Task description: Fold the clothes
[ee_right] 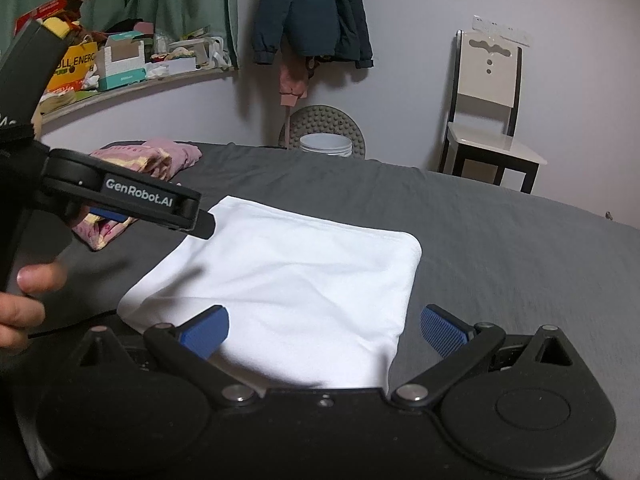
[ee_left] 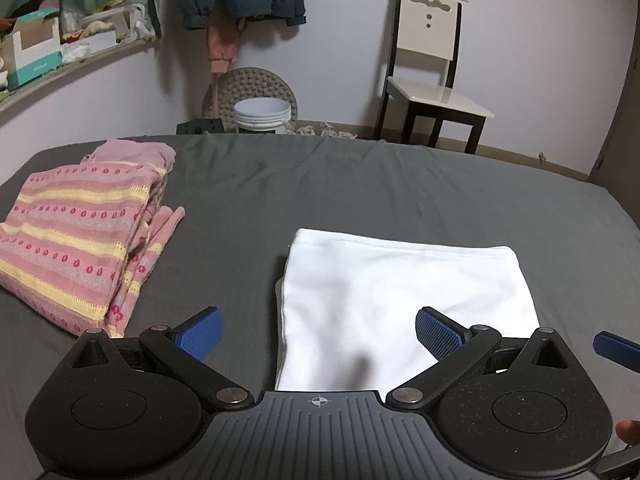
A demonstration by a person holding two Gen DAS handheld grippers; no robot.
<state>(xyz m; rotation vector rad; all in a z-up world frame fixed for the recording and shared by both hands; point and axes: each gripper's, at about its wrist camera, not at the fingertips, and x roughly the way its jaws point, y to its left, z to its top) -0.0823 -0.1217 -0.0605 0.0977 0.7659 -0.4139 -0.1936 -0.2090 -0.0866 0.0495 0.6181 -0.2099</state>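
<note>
White folded garment (ee_left: 404,300) lying flat on the grey bed (ee_left: 360,184), long axis running across from left to right, folded edge facing the far wall. Sitting low between and just ahead of both sets of jaws, touching neither. Left gripper (ee_left: 318,330) and right gripper (ee_right: 324,330) hovering level, jaws spread wide, gripping nothing. Striped pink garment (ee_left: 76,248) resting folded well to the left.

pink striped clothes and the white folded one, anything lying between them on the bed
Nothing: between the pink striped clothes and the white garment, only bare grey sheet shows, in the left wrist view.
</note>
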